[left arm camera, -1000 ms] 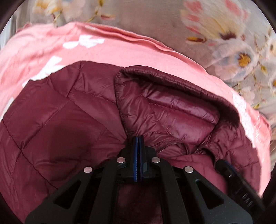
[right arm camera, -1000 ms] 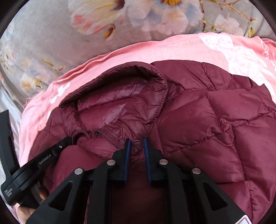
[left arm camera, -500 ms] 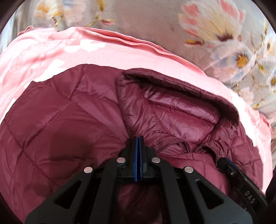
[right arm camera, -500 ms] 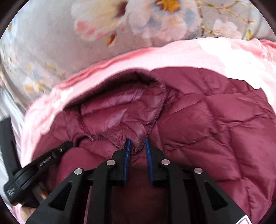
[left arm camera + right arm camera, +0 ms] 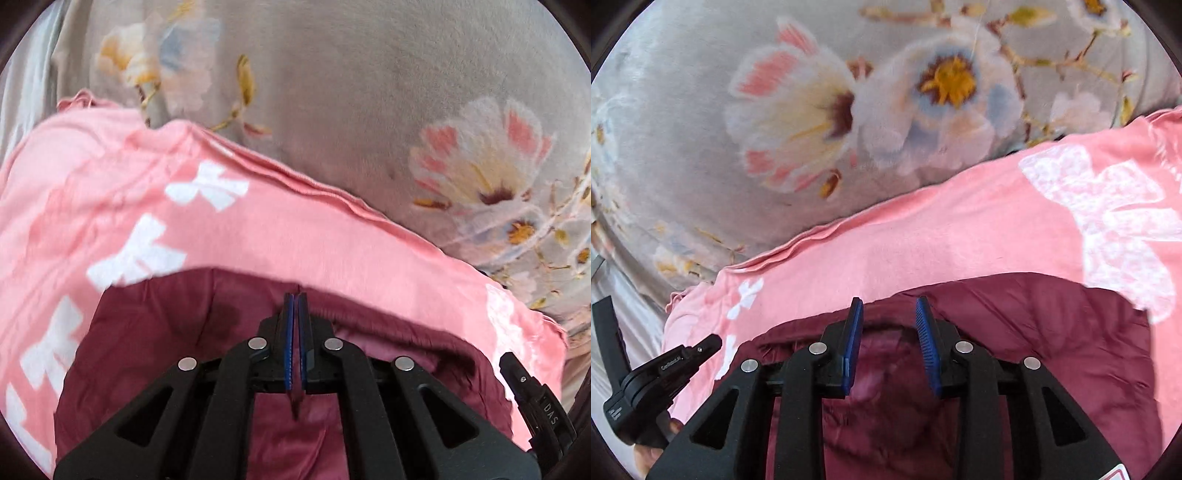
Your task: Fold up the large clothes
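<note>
A maroon quilted puffer jacket [image 5: 155, 325] lies on a pink cloth with white prints [image 5: 110, 192]. My left gripper [image 5: 294, 299] is shut on a fold of the jacket at its far edge, with fabric pinched between the blue pads. In the right wrist view the jacket [image 5: 1052, 332] fills the lower half. My right gripper [image 5: 889, 306] is open over the jacket's far edge, its blue pads [image 5: 925, 321] spread apart with nothing between them. The hood is not in sight in either view.
A grey floral bedspread [image 5: 369, 92] lies beyond the pink cloth [image 5: 960, 229]. The other gripper's body shows at the right edge of the left view [image 5: 535, 398] and at the lower left of the right view [image 5: 657, 384].
Both grippers moved forward over the jacket towards its far edge. The hood has gone out of sight. The right gripper has opened wider and let go of the jacket.
</note>
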`<state>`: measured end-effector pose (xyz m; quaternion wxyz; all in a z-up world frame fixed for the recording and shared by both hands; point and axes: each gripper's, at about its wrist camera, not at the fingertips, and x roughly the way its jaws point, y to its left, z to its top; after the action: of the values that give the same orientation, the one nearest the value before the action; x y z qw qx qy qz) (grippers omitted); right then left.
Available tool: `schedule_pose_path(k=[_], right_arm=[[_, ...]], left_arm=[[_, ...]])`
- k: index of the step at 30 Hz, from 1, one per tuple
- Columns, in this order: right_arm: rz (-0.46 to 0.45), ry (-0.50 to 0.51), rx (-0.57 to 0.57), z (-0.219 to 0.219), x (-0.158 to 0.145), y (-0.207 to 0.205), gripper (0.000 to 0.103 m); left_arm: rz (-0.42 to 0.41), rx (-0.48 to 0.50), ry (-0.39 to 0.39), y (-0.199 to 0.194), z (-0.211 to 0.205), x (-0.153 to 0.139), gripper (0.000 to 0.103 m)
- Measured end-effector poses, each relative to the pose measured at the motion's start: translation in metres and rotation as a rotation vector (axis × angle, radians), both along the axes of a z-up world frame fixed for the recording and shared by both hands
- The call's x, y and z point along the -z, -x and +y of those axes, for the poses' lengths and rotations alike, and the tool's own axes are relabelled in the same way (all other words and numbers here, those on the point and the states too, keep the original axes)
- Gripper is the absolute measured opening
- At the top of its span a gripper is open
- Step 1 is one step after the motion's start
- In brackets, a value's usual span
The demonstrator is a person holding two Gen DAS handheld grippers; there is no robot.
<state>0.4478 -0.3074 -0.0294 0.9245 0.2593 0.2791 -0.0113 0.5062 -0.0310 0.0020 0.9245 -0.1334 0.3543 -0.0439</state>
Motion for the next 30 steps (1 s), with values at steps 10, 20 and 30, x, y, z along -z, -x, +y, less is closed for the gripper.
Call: schedule_pose_path(k=[10,20,30], right_arm=[[0.145,0.097,-0.031,0.011,0.045,-0.033,0.02],[0.213,0.193,-0.014,0.021,0.065,-0.037,0.015],[0.229,0.28,0.001,0.033,0.067,-0.047,0.014]], left_arm=[[0.13,-0.006,-0.097,-0.041,-0.022,0.067,0.002],[0.13,0.015,-0.159,-0.026,-0.027,0.095,0.001],[0.115,0.027,-0.145,-0.028,-0.027,0.099,0.001]])
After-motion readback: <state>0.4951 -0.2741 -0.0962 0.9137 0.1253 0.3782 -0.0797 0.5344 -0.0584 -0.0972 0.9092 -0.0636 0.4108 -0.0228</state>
